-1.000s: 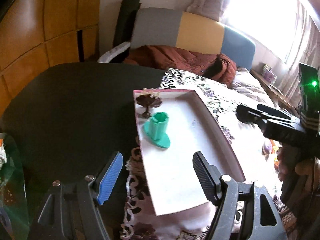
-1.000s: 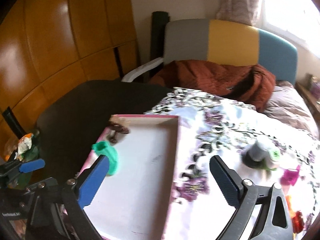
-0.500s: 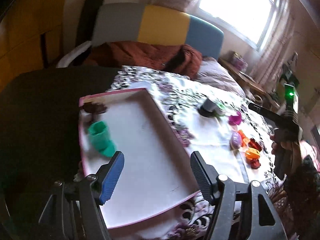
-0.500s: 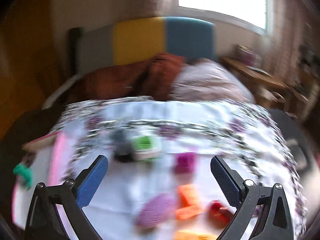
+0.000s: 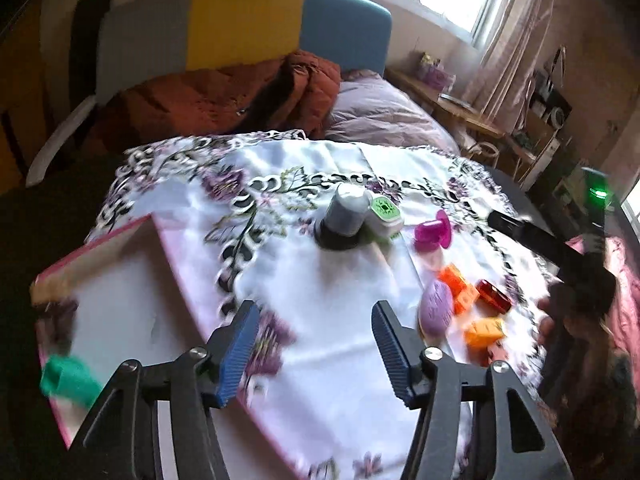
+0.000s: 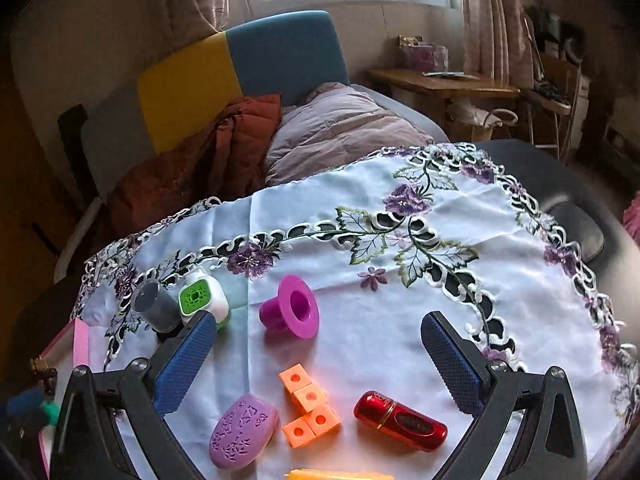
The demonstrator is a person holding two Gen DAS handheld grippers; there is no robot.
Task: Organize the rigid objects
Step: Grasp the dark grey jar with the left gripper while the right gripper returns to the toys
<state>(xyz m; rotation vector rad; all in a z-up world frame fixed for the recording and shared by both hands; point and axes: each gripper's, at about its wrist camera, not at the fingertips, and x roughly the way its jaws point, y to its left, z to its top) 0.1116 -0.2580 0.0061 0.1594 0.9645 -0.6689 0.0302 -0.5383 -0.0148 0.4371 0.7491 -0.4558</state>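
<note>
Both grippers hover wide open, empty.
Right gripper (image 6: 320, 354) above orange blocks (image 6: 309, 411); left gripper (image 5: 316, 344) beside the tray rim (image 5: 188, 280).

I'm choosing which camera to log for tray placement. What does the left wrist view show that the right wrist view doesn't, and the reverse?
Only the left wrist view shows the tray's white floor broadly, the green piece inside it, and the right gripper from outside. Only the right wrist view shows the cloth's far right edge and all of the red tube. Both show the gray cup, magenta spool, orange blocks and purple oval. Both grippers are open, the left too.
</note>
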